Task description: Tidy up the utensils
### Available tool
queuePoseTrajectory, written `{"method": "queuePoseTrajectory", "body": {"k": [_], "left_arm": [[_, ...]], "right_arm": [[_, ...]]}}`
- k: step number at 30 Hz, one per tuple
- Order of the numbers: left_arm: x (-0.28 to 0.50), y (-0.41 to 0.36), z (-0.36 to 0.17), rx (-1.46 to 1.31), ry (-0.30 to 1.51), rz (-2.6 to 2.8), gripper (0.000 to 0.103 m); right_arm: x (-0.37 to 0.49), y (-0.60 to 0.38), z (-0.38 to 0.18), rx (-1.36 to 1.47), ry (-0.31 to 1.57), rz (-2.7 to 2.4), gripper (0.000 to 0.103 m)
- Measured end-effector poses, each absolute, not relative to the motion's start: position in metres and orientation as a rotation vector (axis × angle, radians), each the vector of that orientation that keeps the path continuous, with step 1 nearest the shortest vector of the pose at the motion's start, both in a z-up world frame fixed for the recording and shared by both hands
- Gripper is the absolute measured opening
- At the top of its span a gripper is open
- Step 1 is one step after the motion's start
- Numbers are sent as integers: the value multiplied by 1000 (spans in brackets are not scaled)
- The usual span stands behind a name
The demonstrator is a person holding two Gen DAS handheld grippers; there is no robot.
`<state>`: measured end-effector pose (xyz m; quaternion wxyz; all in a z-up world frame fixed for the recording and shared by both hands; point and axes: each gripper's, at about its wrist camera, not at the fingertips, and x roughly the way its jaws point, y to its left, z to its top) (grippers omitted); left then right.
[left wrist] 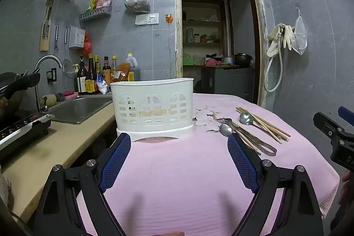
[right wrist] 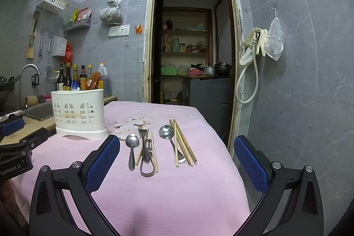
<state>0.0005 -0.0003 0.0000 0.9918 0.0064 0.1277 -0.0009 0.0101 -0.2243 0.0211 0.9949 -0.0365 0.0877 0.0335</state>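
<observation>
A white slotted utensil holder [left wrist: 152, 104] stands upright at the table's left side, just ahead of my open, empty left gripper [left wrist: 179, 143]; it also shows in the right wrist view [right wrist: 78, 114]. Utensils lie on the pink tablecloth [right wrist: 168, 191]: a steel spoon [right wrist: 132, 147], a metal peeler [right wrist: 146, 154] with loose chopsticks [right wrist: 154, 154], then a ladle-shaped spoon [right wrist: 168, 133] beside more chopsticks [right wrist: 184, 143]. My right gripper [right wrist: 177, 147] is open and empty, hovering just in front of them. In the left wrist view the utensils [left wrist: 250, 127] lie to the right.
A counter [left wrist: 57, 145] with a steel sink [left wrist: 79, 108], faucet, sauce bottles [left wrist: 97, 79] and an induction cooker [left wrist: 22, 127] runs along the left. An open doorway [right wrist: 190, 37] is behind the table. A tiled wall with a hose [right wrist: 247, 81] is on the right.
</observation>
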Motion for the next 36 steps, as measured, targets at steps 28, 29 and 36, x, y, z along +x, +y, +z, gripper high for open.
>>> {"method": "queuePoseTrajectory", "body": {"k": [28,29,36], "left_arm": [[1,4,-1,-1,254,8,86],[1,4,-1,-2,254,8,86],[2,4,-2,-2,254,8,86]], "right_arm": [[14,-219,21,-70,189,89,103],[14,-219,20,-69,188,90,103],[15,-217,20,-70,190,92,103]]}}
